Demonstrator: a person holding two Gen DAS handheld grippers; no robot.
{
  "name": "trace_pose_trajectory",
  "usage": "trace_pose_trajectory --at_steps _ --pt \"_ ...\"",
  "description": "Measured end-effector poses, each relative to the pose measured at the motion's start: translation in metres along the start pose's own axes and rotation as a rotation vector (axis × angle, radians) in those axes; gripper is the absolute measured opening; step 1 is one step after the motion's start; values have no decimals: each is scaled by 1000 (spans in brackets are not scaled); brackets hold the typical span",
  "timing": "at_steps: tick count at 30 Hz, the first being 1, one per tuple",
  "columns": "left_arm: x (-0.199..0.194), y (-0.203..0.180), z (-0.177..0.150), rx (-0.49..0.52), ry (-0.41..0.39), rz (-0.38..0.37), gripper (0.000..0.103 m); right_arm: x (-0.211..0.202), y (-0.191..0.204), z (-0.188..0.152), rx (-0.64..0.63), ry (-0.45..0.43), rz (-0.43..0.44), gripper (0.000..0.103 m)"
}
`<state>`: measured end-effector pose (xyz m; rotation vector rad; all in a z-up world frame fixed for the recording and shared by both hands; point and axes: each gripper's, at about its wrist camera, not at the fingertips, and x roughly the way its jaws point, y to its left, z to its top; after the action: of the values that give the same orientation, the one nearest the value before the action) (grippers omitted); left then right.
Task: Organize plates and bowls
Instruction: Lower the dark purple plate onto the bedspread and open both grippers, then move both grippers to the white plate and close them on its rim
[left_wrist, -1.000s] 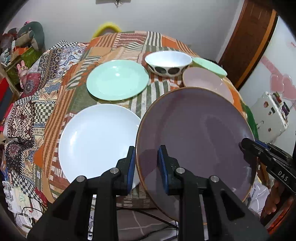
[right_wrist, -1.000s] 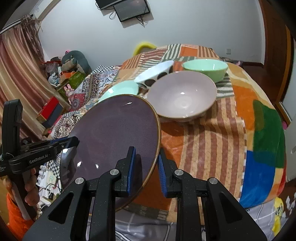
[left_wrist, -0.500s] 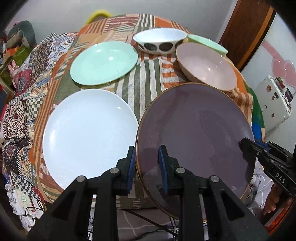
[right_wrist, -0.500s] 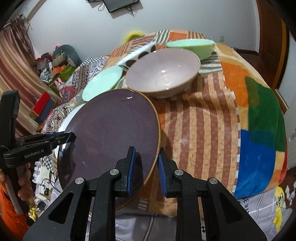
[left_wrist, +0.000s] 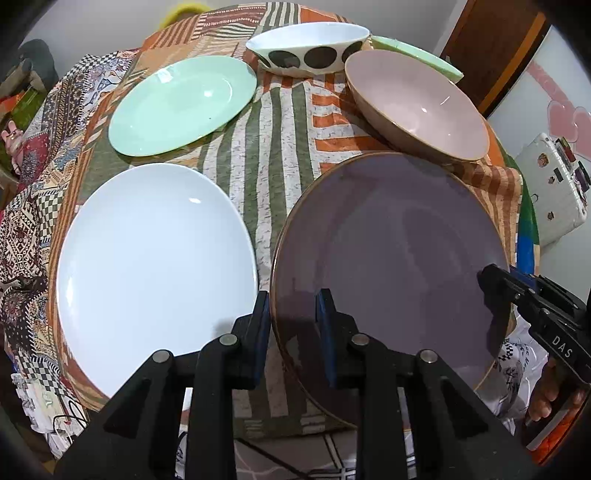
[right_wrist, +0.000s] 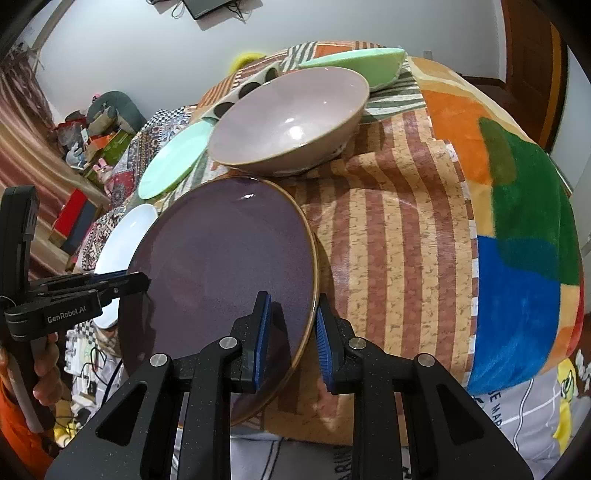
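Both tools are on the same piece here: the big purple plate (left_wrist: 388, 258) with its thin gold-brown rim. The left tool (left_wrist: 293, 325) is clamped on the plate's near-left edge, one blue pad under the rim, the other pressed on the glazed face. Across the plate, the right tool (right_wrist: 293, 332) bites the opposite edge the same way, rim sandwiched between its blue pads; in the left wrist view it shows as a black beak (left_wrist: 517, 291) at the plate's right side, a hand (left_wrist: 550, 391) gripping its handle below.

So the plate spans the gap between the two tools, gripped from both sides, sitting low over the near corner of the counter (left_wrist: 288, 147) with its striped patchwork cloth. Whether its underside is touching the cloth, I can't tell from these angles.

Just left of it lies the white plate (left_wrist: 155, 258), flat on the cloth, its near rim beside the left tool's outer finger. Beyond that, the mint plate (left_wrist: 181, 103). Right behind the purple plate's far rim sits the pink bowl (left_wrist: 417, 103), very near, contact unclear. Behind that is the white bowl with dark spots (left_wrist: 310, 48) and a mint-green bowl (right_wrist: 354, 62) at the back.
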<state>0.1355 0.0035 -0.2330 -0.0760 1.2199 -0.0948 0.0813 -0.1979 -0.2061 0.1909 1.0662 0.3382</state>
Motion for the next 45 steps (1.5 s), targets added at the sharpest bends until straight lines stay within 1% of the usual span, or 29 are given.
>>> trace_pose_trajectory --at_steps 4,10,13,17,20,22,23,27,35,37,39,40,43,45 --pt "8 1 6 -8 14 -8 25 1 -5 3 12 7 1 21" --pt "14 1 9 4 12 -5 25 4 -3 4 5 11 -12 21" --pt "14 -1 7 12 12 -5 25 5 -3 5 7 15 -5 24" --pt "13 -1 6 14 13 -8 25 6 -3 6 7 25 1 24" --pt "8 -1 6 18 2 -8 25 2 -4 7 6 14 -16 24" --pt "0 -3 5 30 -15 3 25 -4 -6 7 2 5 -42 24" --pt "-3 -3 4 33 -25 6 27 -7 -8 8 6 -1 -51 25" --pt "-26 0 3 33 -82 15 28 -21 -9 10 16 -30 -47 26" --pt "-75 11 -4 7 -211 0 30 -49 13 16 -45 -106 -40 28" --pt "-88 14 -8 0 -250 6 32 -54 21 18 -63 -123 -34 29" --pt "-101 20 -11 -12 -291 13 37 -57 30 21 -81 -139 -28 30" --pt "-106 23 -12 -20 -307 12 39 -59 35 22 -90 -149 -25 32" --pt "-117 32 -16 -43 -340 11 41 -62 47 27 -122 -178 -19 37" --pt "-124 40 -19 -61 -359 15 44 -63 56 29 -141 -190 -14 38"
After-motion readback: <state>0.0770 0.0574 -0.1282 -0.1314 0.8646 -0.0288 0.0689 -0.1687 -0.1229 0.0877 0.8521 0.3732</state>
